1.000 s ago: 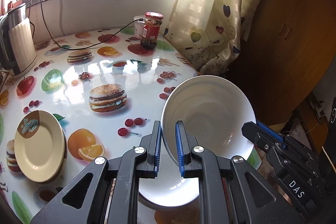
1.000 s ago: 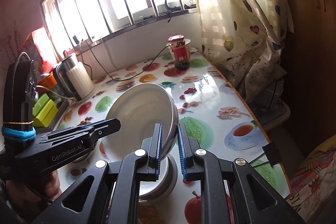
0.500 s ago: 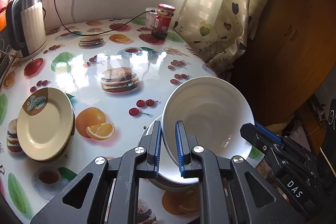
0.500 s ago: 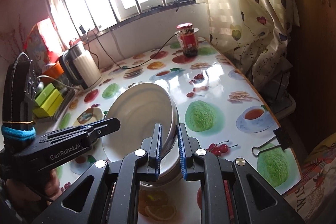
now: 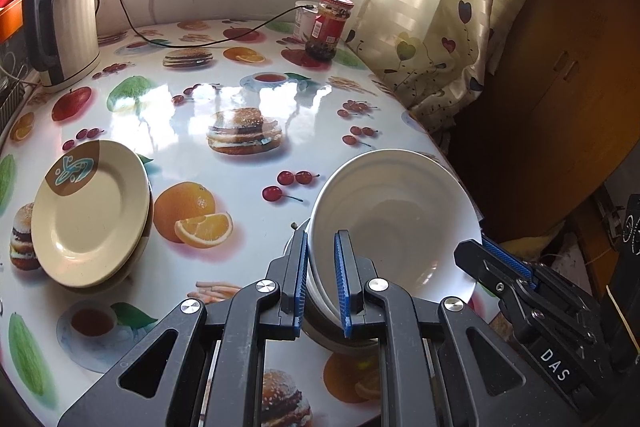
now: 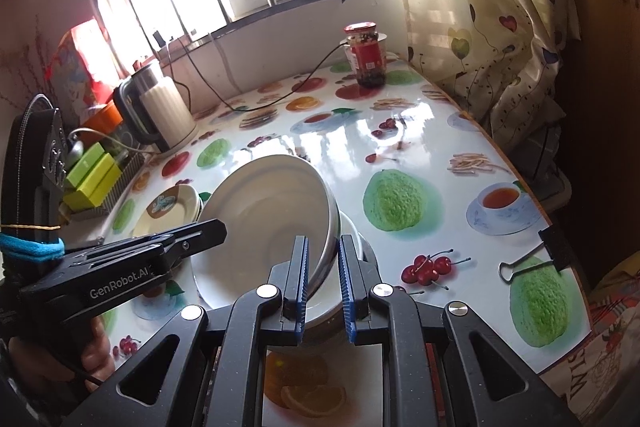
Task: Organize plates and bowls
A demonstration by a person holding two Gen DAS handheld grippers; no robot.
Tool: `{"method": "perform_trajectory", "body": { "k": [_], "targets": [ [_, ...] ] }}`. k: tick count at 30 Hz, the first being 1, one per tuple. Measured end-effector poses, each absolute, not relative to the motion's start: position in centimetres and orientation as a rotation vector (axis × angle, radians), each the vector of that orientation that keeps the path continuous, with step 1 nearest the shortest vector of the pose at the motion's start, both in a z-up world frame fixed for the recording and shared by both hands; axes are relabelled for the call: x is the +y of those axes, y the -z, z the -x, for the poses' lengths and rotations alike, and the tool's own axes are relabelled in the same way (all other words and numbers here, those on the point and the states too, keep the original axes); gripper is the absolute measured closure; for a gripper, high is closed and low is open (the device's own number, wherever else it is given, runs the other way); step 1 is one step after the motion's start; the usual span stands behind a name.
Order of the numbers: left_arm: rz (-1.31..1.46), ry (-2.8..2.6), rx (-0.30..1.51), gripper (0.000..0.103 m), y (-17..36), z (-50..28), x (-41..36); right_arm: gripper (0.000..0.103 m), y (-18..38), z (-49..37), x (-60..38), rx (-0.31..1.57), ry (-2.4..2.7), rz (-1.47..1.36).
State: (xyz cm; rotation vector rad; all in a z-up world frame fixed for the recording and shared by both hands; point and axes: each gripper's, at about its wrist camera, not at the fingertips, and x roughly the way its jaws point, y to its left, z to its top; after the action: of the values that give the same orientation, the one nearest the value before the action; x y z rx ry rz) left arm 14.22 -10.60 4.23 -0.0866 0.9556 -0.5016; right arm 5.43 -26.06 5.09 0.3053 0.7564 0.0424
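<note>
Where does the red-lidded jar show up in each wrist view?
Left wrist: the jar stands at the table's far edge, top centre, beside the curtain.
Right wrist: the jar is top centre-right, again by the curtain.
Shared landmark: the kettle, far left of the jar.

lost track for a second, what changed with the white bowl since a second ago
The white bowl, pinched at opposite rims by the left gripper and right gripper, has come down closer onto the bowl stack beneath it, tilted. Neither gripper let go. The cream plates, kettle and jar stayed put.
</note>
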Motion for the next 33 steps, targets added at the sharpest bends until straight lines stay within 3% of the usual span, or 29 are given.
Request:
{"method": "perform_trajectory", "body": {
  "k": [33],
  "targets": [
    [0.088, 0.494, 0.999, 0.089, -3.2, -14.7, -10.9, 0.086, -2.9, -6.2, -26.4, 0.809, -0.029, -0.334]
  ]
}}
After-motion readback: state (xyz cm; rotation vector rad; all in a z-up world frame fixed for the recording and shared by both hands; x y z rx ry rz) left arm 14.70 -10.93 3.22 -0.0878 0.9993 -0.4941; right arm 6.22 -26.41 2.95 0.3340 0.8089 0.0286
